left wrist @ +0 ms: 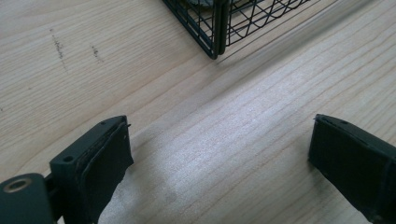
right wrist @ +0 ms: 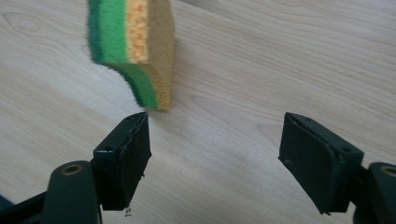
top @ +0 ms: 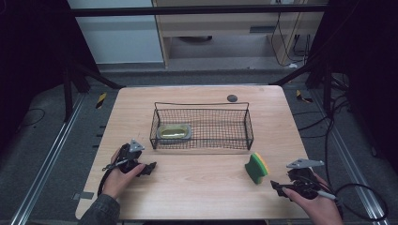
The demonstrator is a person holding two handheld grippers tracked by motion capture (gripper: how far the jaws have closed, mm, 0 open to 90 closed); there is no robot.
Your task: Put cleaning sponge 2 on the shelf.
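both tongs gape wide and empty over the tabletop (top: 197,183), the green-and-yellow sponge (right wrist: 135,51) standing on edge just ahead of the right tongs (right wrist: 215,158), the wire basket (left wrist: 219,23) ahead of the left tongs (left wrist: 219,163).

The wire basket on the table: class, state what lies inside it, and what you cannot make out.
Inside the wire basket, at its left end, lies a shallow oval metal dish. The rest of the basket floor looks bare. Whether the dish holds anything cannot be told.
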